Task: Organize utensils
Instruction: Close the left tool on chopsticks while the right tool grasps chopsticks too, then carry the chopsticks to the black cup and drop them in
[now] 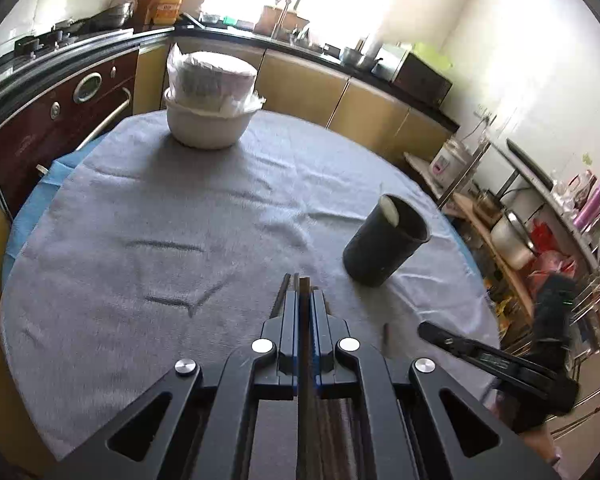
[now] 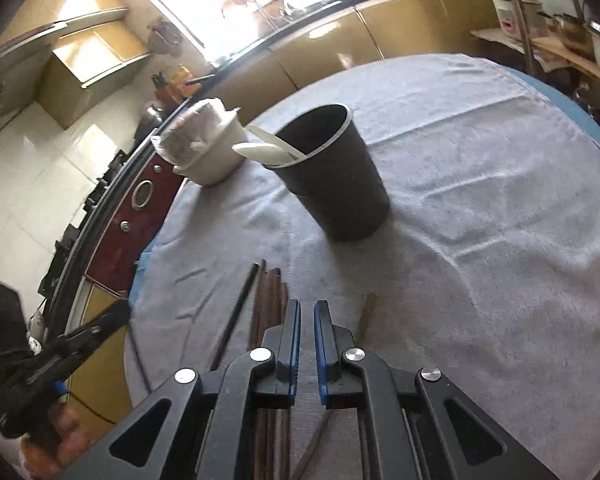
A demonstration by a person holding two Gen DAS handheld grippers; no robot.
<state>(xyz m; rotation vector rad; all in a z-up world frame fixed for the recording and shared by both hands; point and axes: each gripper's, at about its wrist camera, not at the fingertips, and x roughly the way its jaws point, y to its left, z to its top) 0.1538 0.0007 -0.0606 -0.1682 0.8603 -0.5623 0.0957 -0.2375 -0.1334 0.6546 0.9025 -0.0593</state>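
On grey cloth nearest cameras: left gripper (image 1: 303,292) clenched on chopstick (image 1: 305,344); right gripper (image 2: 307,316) slightly parted, grasping nothing. Loose chopsticks (image 2: 270,300) lie beneath, unsorted. Beyond, near: dark holder cup (image 2: 332,176) upright, white spoons (image 2: 268,150) inside. Judged partly done. Farthest: white bowl (image 1: 204,128). No legible writing.

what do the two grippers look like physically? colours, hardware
Both match: the left gripper and right gripper have matte black linkage arms with triangular cut-outs, round silver pivot bolts, and straight black fingers lined with blue pads. No cables or markings are visible. The right wrist view shows the left unit's black handle, with bare fingertips at the frame edge.
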